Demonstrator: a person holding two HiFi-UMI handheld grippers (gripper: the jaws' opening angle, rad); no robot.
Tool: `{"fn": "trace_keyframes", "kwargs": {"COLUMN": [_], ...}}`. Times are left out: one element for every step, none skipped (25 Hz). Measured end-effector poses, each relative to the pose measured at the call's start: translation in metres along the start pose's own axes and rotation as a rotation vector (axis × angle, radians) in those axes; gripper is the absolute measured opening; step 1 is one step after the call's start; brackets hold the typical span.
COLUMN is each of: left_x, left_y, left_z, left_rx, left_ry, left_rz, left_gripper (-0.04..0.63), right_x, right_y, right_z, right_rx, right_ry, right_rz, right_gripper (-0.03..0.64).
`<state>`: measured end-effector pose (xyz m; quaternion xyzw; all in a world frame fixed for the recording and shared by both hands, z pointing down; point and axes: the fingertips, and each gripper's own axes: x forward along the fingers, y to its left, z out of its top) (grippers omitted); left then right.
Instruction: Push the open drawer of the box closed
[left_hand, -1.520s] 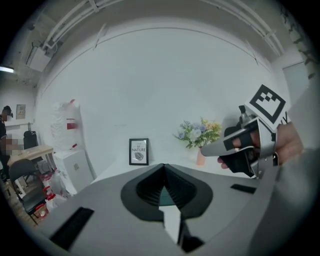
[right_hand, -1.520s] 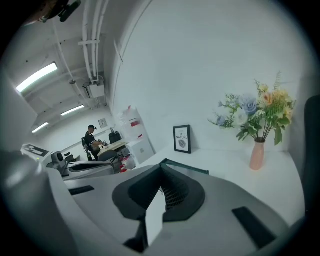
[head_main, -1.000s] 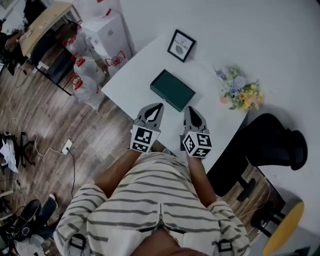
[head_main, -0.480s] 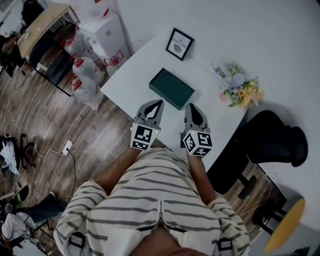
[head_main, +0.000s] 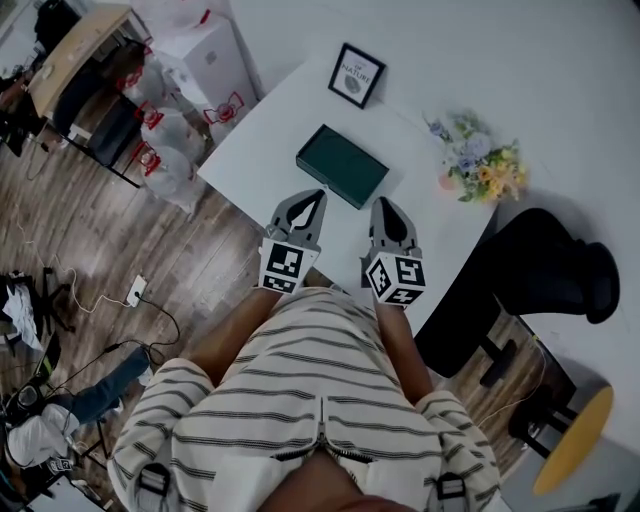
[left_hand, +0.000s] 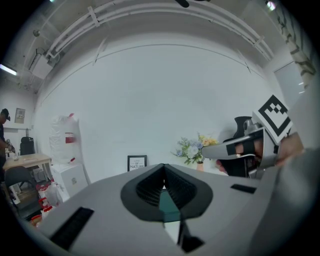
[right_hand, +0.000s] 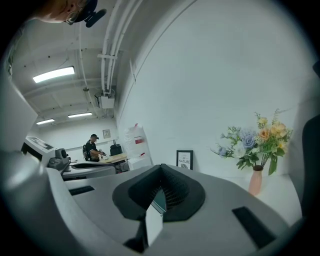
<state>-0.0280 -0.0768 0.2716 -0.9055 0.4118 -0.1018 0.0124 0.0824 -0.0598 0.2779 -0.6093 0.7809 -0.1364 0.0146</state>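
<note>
A pink vase, ahead and to the right of the right claw, holds mixed flowers. The box, flat and dark green, lies on the white bench just ahead of both claws. I cannot tell whether its drawer stands out. The left claw and the right claw are closed on nothing, side by side, with their tips close to the box's near edge.

Box dark green; table white. Left gripper and right gripper grey, black-and-white square markers. Shirt cream, dark stripes. Floor brown wood-grain. Picture frame black. Stool yellow.
</note>
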Motion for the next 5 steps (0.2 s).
{"fn": "trace_keyframes", "kwargs": {"left_x": [0.0006,0.0015,0.0026,0.0037,0.0048], "left_y": [0.0000,-0.0001,-0.0001,-0.0001,0.0000], "left_z": [-0.0004,-0.0007,-0.0009,-0.0010,-0.0011], "left_rx": [0.000,-0.001,-0.002,-0.003,-0.004], "left_ry": [0.000,0.000,0.000,-0.001,-0.001], "left_rz": [0.000,0.000,0.000,0.001,0.002], "left_gripper": [0.002,0.002,0.002,0.002,0.002], "right_x": [0.0002,0.0005,0.0007,0.0010,0.0013], "right_y": [-0.0009,-0.0020,-0.0032,-0.0045,-0.0057], "right_z": [-0.0005,-0.0009,-0.0013,-0.0016,-0.0019], "right_rx": [0.001,0.001,0.001,0.001,0.000], "right_ry": [0.000,0.001,0.001,0.001,0.001], "right_rz": [-0.001,-0.002,-0.003,-0.004,-0.004], "right_gripper": [0.009,0.009,0.009,0.009,0.009]}}
